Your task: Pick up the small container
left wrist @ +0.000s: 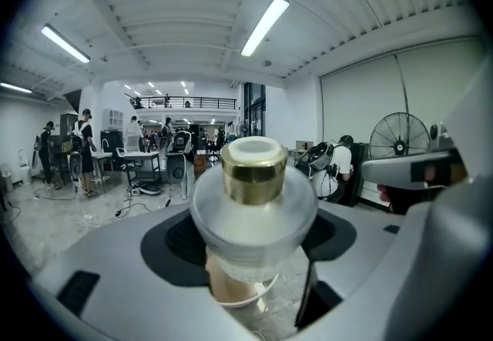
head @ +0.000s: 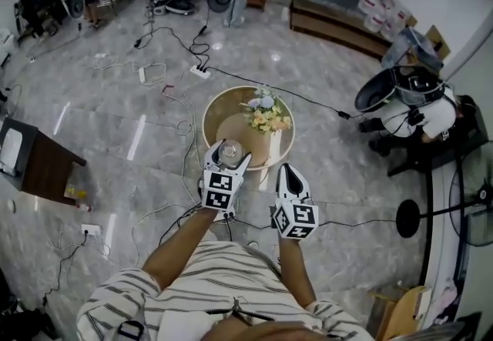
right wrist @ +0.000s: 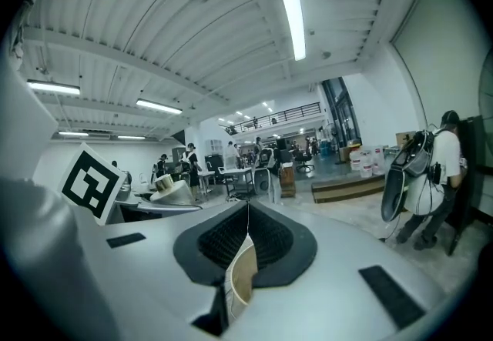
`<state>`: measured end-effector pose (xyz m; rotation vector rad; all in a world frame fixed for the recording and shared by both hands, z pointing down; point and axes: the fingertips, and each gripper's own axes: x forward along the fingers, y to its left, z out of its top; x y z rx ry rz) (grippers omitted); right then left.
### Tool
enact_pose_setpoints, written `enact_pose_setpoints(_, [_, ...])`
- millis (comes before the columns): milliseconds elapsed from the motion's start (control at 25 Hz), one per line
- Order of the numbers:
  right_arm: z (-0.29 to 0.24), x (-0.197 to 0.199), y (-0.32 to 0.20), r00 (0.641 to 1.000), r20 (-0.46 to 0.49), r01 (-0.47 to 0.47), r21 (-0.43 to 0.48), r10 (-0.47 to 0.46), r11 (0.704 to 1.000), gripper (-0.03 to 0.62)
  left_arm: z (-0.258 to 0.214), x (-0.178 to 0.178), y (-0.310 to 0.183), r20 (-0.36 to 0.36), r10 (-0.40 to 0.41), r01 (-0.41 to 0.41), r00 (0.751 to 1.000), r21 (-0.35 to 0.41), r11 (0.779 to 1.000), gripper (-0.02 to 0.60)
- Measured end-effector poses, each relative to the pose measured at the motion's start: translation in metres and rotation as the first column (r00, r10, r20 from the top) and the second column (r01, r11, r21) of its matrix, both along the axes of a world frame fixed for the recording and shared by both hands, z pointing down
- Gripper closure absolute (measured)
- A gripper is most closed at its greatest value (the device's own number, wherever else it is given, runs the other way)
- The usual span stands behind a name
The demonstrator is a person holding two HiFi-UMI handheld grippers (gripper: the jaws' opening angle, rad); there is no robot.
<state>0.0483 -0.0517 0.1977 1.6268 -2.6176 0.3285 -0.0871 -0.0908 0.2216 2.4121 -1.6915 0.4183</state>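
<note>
The small container (left wrist: 253, 208) is a clear, rounded jar with a gold cap (left wrist: 253, 170). It sits upright between the dark pads (left wrist: 185, 243) of my left gripper (left wrist: 254, 235), which is shut on it. In the head view the left gripper (head: 228, 156) holds the container (head: 229, 151) over the near rim of the round wooden table (head: 212, 112). My right gripper (head: 286, 175) hovers beside it to the right, just off the table's edge. Its jaws are shut with nothing between them (right wrist: 246, 235). From the right gripper view the container (right wrist: 173, 192) appears at the left.
A bunch of pale flowers (head: 268, 118) lies on the table's far side. Cables and a power strip (head: 199, 70) trail over the marble floor. A dark side table (head: 38, 162) stands at the left, a floor fan (head: 408, 218) at the right. People and desks fill the back.
</note>
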Motion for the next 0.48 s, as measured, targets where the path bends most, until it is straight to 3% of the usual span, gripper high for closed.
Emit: enact_pose_setpoints(480, [-0.029,-0.023,-0.015,0.996,-0.003,0.085,0.076,-0.085,0.993,0.589,-0.028,-0.031,0.019,-0.017,-0.061,0.062,0.998,0.077,0.995,0.255])
